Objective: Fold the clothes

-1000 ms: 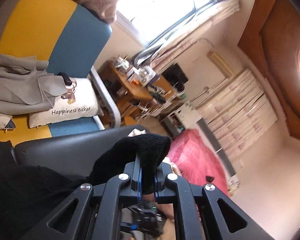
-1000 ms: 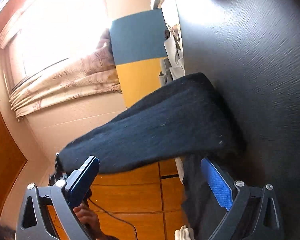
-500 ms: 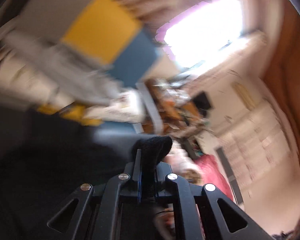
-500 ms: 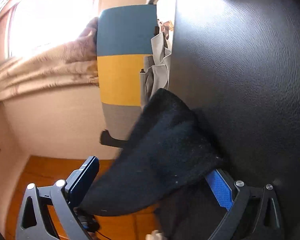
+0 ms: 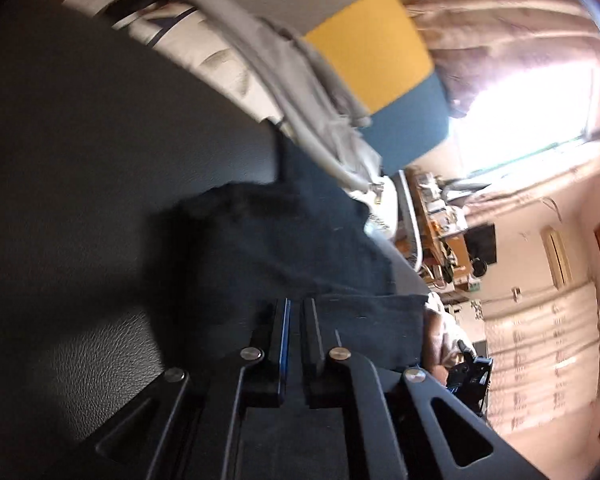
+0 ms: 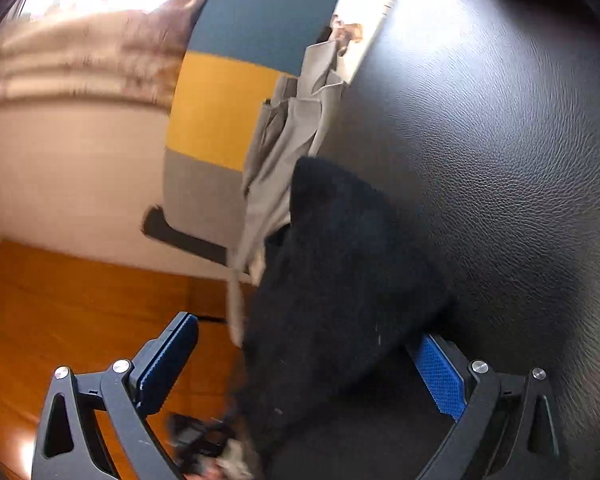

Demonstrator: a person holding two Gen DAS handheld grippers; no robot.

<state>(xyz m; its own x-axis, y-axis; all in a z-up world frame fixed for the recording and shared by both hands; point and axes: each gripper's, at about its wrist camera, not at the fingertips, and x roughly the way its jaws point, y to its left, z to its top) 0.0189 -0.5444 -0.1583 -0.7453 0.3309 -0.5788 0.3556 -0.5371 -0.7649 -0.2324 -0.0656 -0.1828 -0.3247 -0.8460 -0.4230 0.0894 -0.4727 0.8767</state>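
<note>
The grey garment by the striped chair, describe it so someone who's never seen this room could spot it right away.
Find the chair back striped blue, yellow and grey, beside the black leather surface. The grey garment hangs crumpled between them. It is pale, smooth cloth with a collar-like fold, unlike the fuzzy black garment just below.

Your left gripper [image 5: 296, 304] | jaws closing, whether black cloth [image 5: 284, 240] sits between them unclear | cluttered desk [image 5: 440, 224] beyond the cloth blurred, items unreadable | cloth's lower end [image 6: 300, 432] cut off below your right gripper [image 6: 300, 360]
</note>
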